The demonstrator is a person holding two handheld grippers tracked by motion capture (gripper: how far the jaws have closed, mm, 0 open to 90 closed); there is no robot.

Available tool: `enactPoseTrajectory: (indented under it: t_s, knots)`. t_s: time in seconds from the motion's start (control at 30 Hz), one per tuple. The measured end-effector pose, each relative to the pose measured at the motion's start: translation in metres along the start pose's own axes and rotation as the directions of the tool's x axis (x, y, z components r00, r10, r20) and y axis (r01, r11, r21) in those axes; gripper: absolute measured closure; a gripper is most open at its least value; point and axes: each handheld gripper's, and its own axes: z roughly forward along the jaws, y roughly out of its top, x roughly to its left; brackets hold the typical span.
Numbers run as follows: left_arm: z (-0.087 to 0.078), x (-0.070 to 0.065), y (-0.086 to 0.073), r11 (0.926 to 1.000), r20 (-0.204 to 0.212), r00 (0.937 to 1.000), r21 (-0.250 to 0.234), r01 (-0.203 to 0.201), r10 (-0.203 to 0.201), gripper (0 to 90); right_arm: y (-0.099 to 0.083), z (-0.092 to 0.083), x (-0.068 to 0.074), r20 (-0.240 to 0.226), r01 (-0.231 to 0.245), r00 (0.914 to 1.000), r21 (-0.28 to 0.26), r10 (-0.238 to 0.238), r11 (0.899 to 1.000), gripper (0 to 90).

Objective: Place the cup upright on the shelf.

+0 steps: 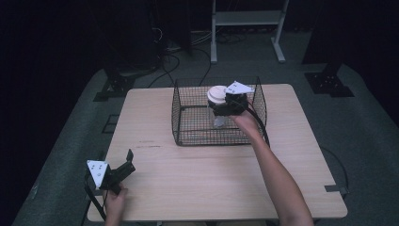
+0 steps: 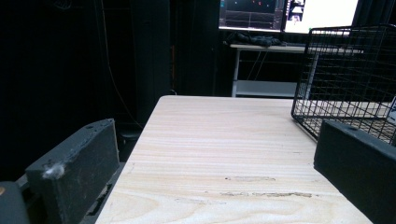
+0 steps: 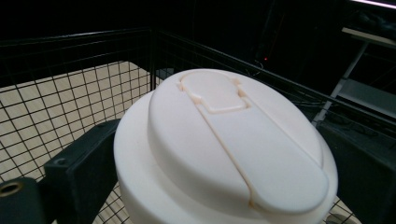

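- The left gripper sits at the near left corner of the wooden counter, held low by the person's left hand. Its fingers stand wide apart with nothing between them; in the left gripper view only bare counter lies in the gap.
- The person's right forearm reaches from the near edge across the counter toward the far half.
- The right gripper is held inside the black wire basket, which stands on the far middle of the counter with its open top upward.
- The right gripper's fingers are closed against the sides of a lidded cup, one on each side just below the lid; the cup stands upright.
- The cup's white lid has a raised oval panel with a sip-hole tab at its far end.
- The cup is within the basket walls, toward the right half; whether its base touches the basket floor cannot be told.
- Beyond the counter, a pale metal frame stands on the grey floor, with cables trailing beside it.
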Motion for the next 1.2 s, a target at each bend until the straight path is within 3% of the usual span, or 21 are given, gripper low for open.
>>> enactPoseTrajectory:
  t_s: [0.57,0.93,1.2]
  knots:
    - [0.0,0.0,0.0,1.0,-0.006,1.0,0.003,0.002,-0.002,0.0,0.009,-0.012,-0.004,0.007,0.002,1.0,-0.041,-0.001,0.999,2.3]
    - [0.0,0.0,0.0,1.0,-0.007,1.0,0.004,-0.001,0.001,0.0,0.02,-0.032,-0.007,0.02,0.002,0.9998,-0.102,0.001,0.995,2.3]
    - [-0.001,0.0,0.0,1.0,-0.005,1.0,0.002,0.0,0.0,0.0,0.025,-0.044,-0.003,0.023,0.012,0.9997,-0.112,-0.01,0.994,2.2]
